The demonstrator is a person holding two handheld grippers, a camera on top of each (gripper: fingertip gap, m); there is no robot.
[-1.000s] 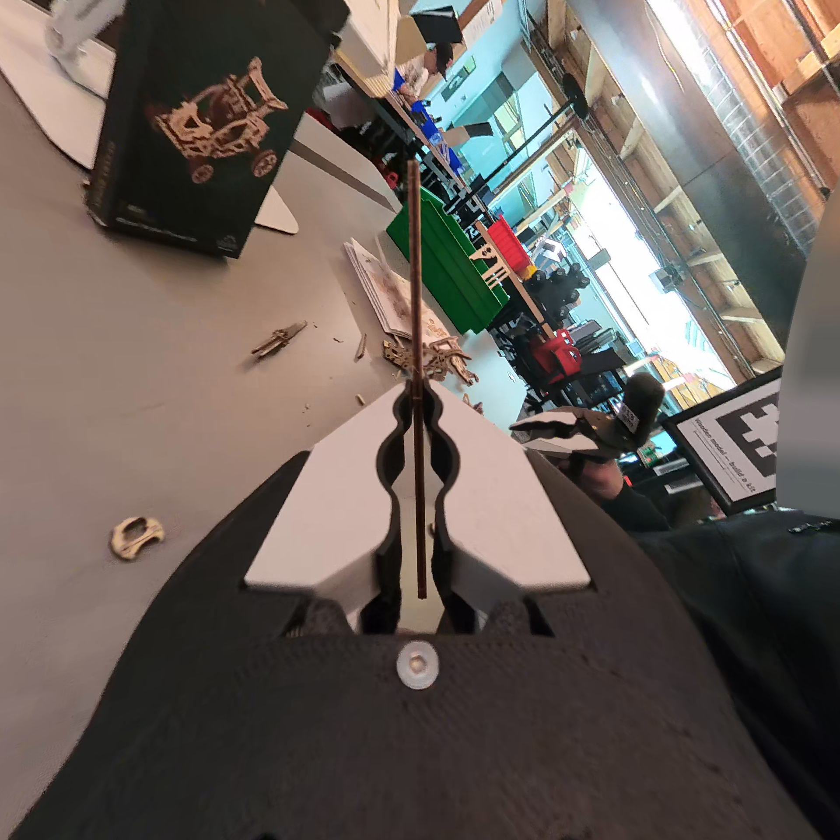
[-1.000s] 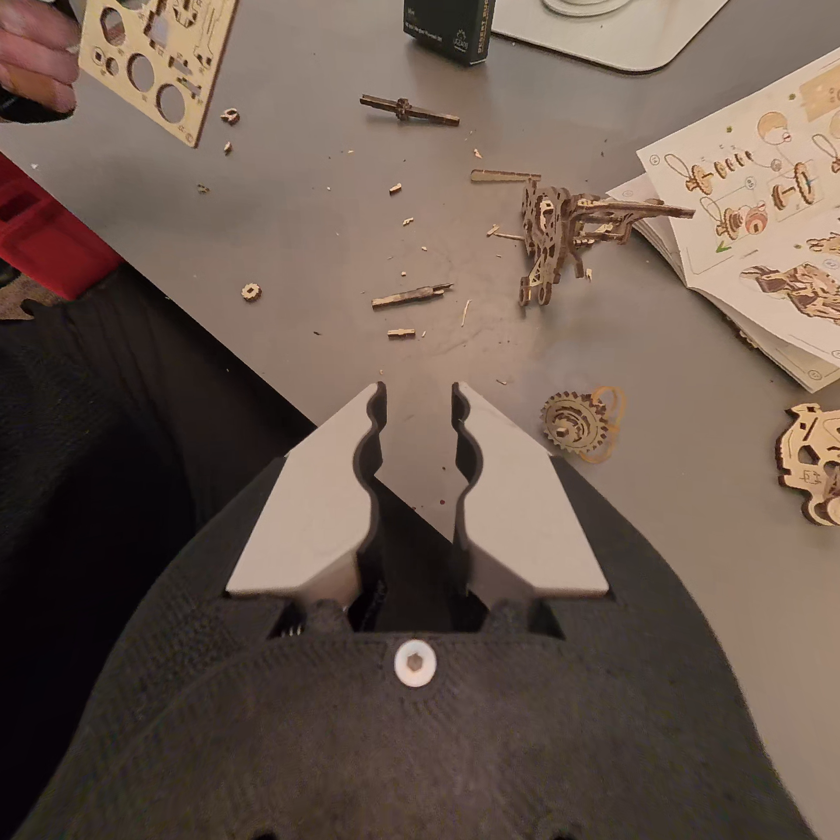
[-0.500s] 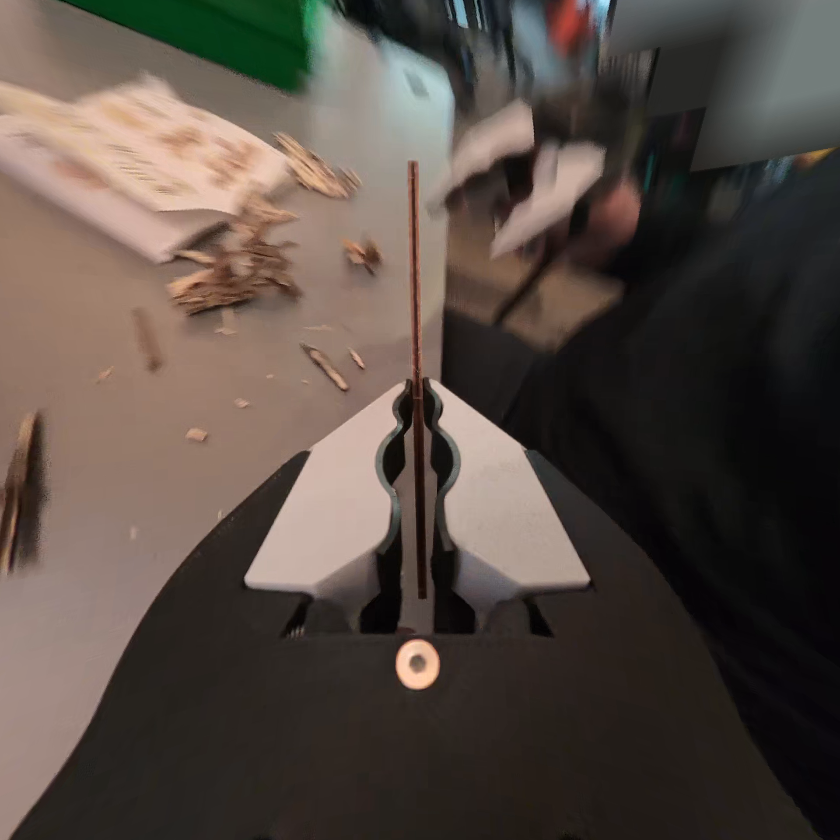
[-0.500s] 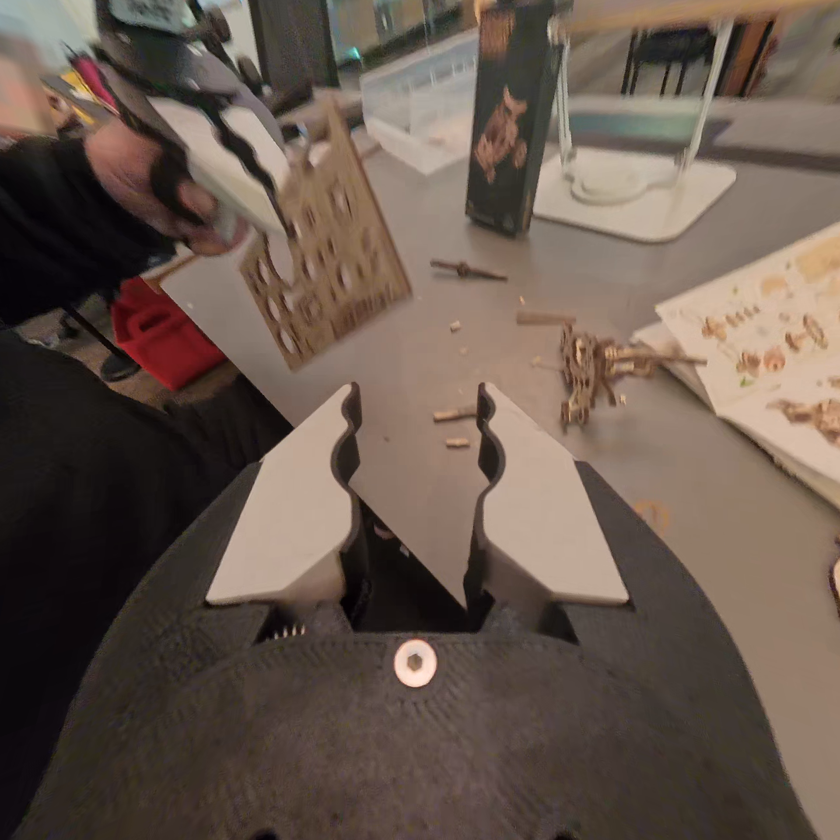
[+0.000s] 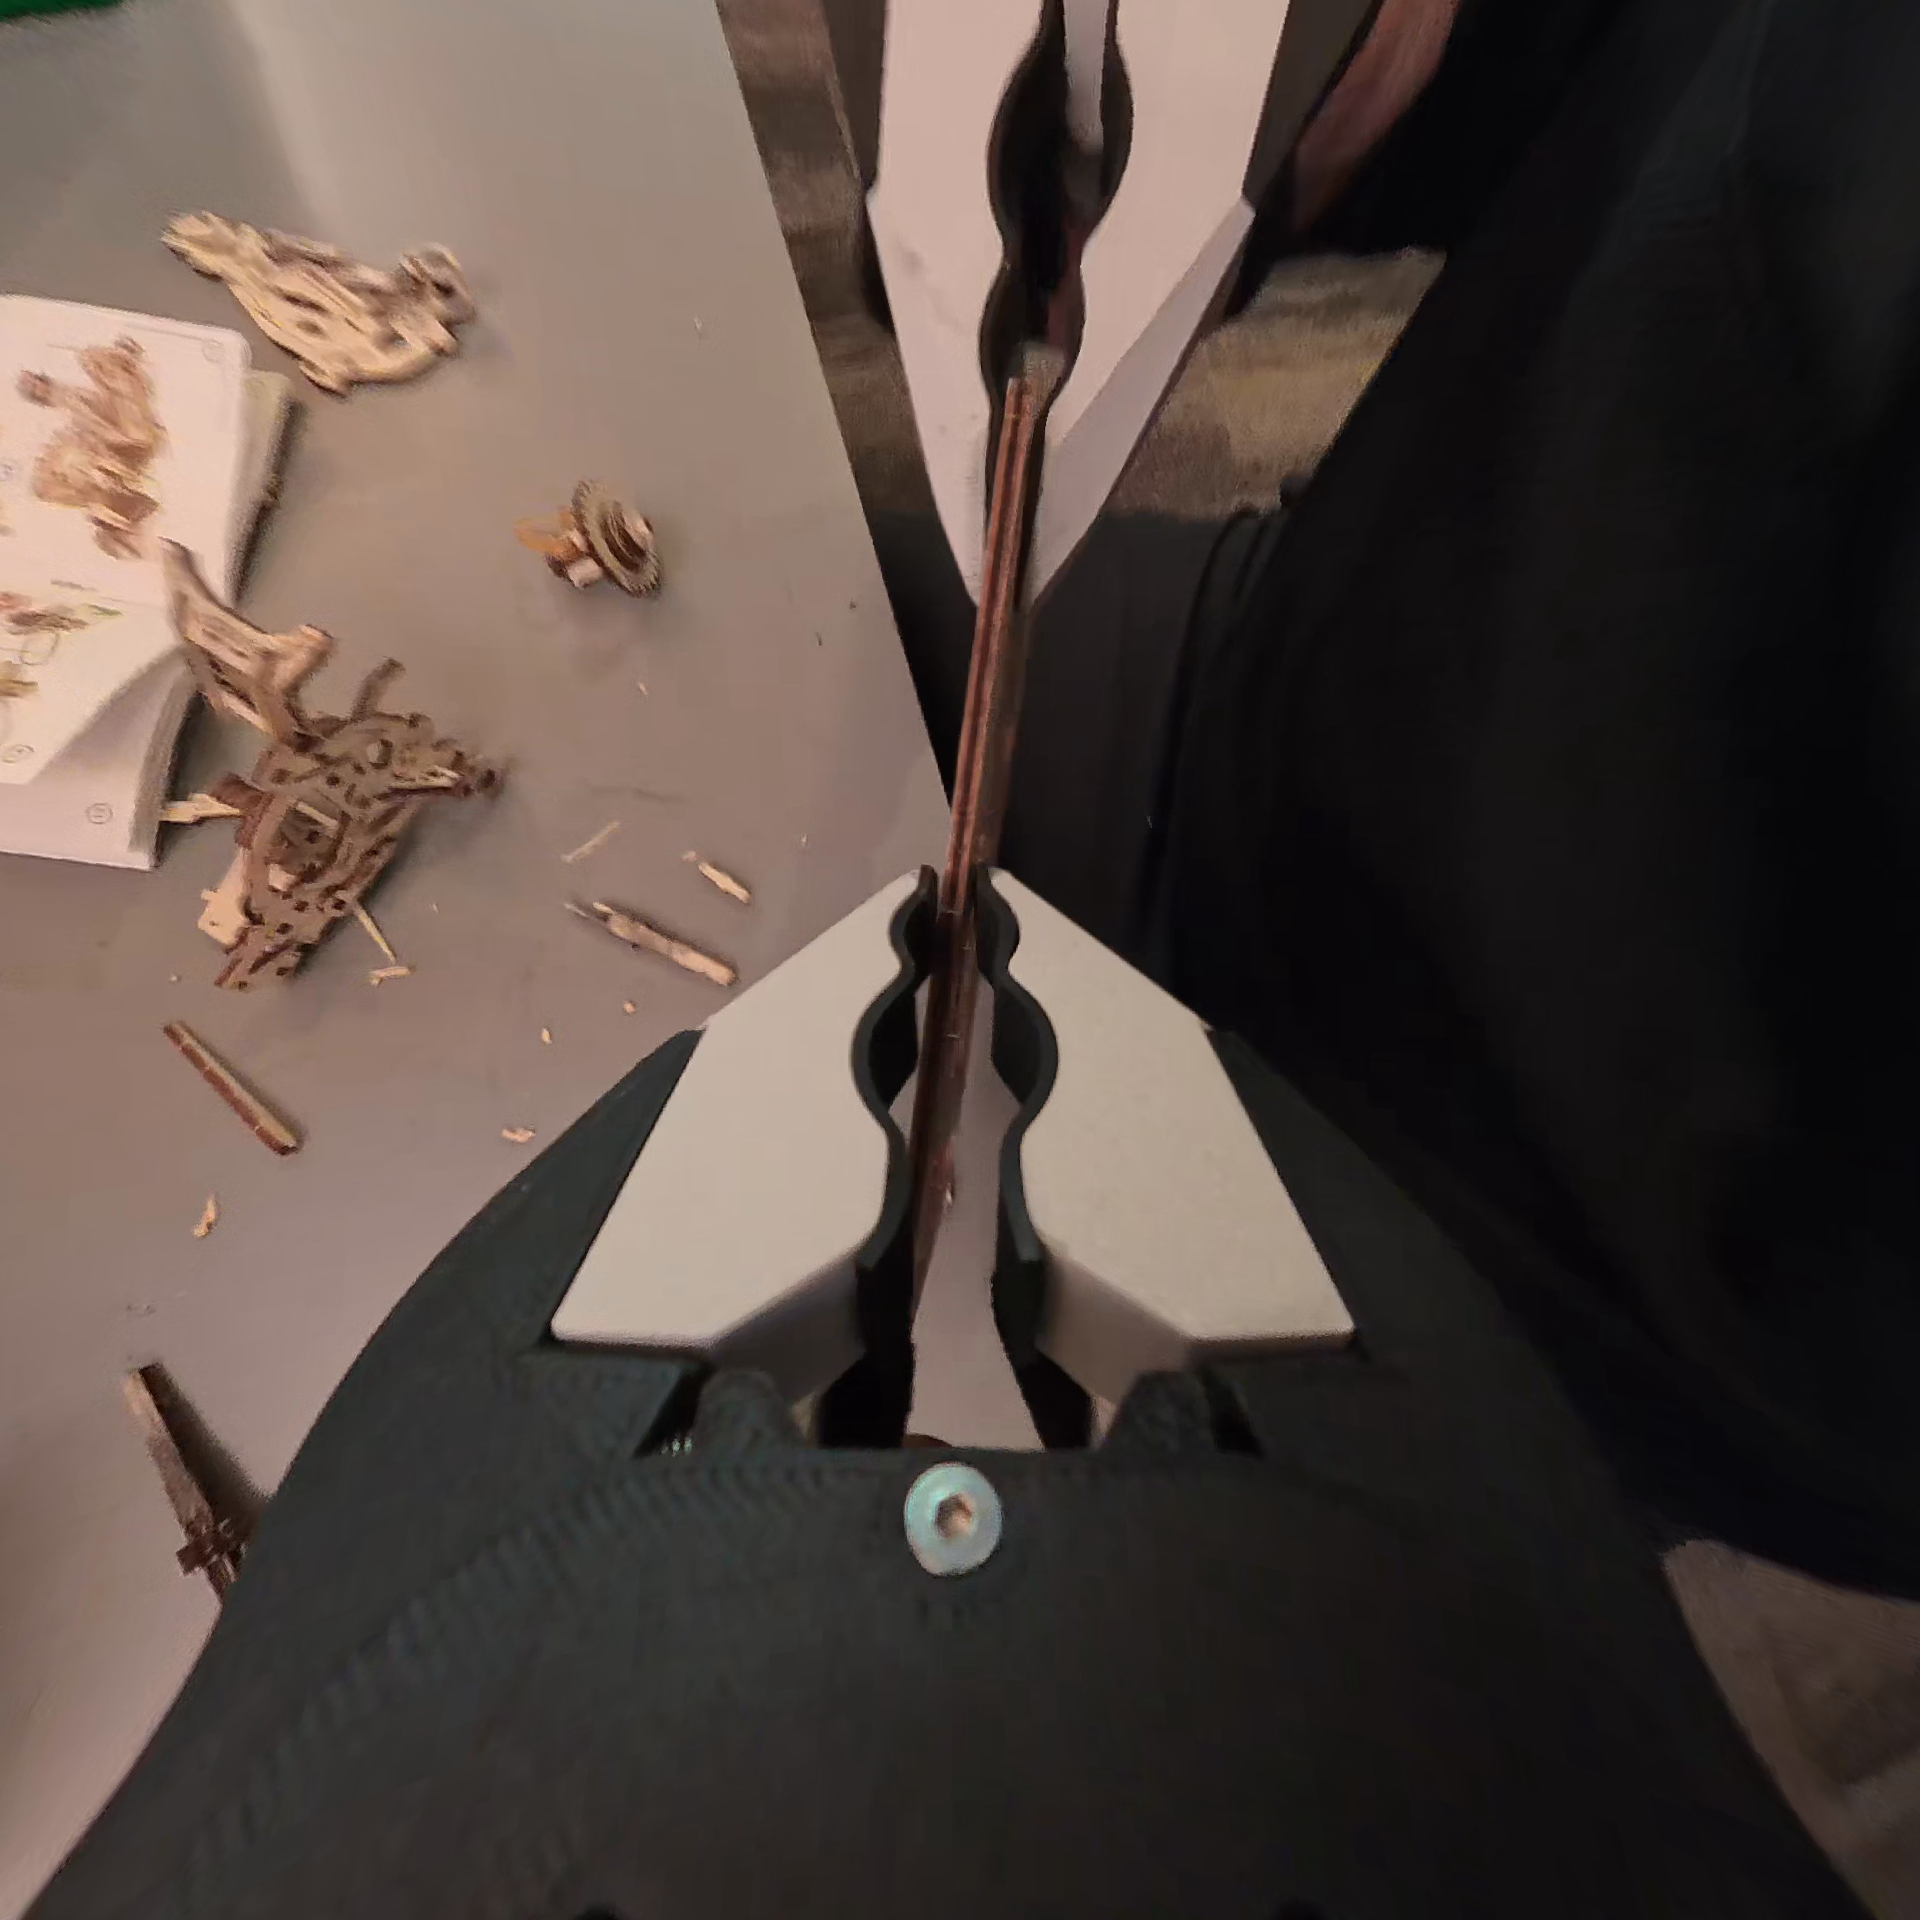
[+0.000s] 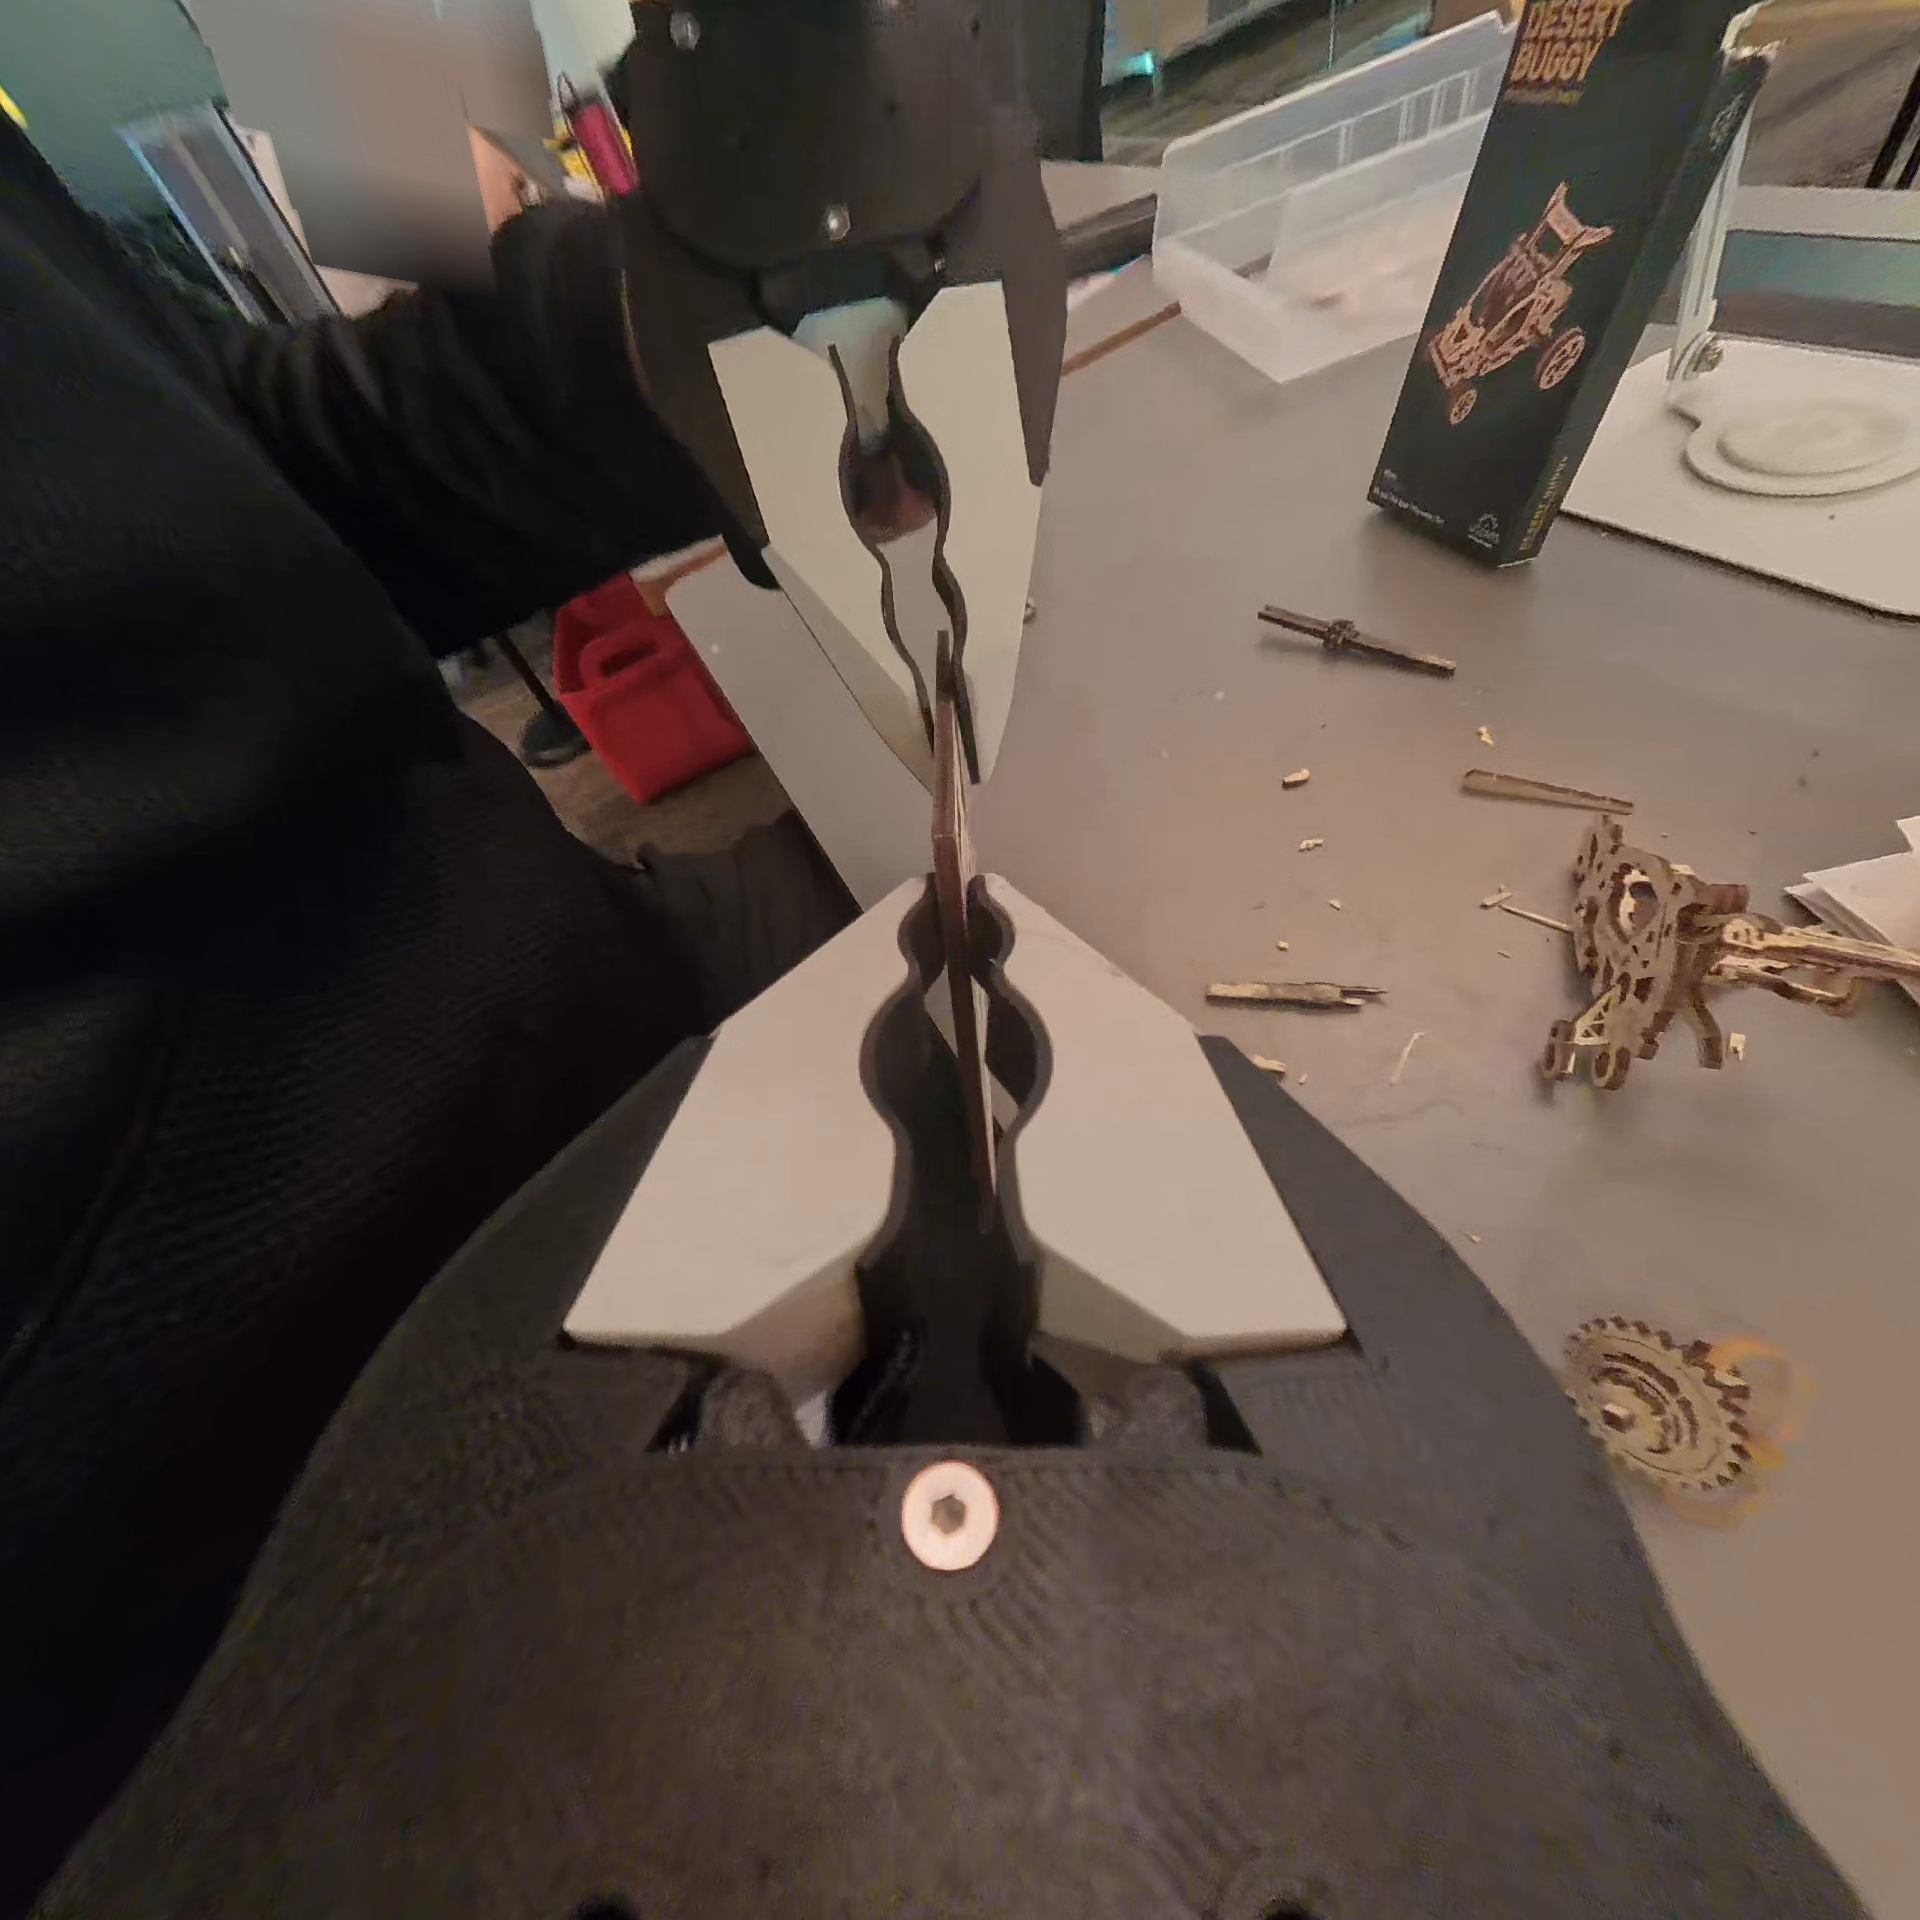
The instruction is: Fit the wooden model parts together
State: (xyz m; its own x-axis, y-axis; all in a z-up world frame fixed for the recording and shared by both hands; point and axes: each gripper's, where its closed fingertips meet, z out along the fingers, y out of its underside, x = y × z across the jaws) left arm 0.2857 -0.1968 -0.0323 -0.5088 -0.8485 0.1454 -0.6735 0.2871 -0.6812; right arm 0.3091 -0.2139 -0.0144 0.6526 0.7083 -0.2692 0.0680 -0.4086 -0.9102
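Above the grey table's near edge, my right gripper, spread and empty a second ago, now pinches the thin brown punched wooden sheet opposite my left gripper, which stays clamped on it, so popping out a part looks possible.

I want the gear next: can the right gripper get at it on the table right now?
Probably not yet. The gear lies uncovered beside the right gripper, but its jaws look shut on the wooden sheet that the left gripper also holds.
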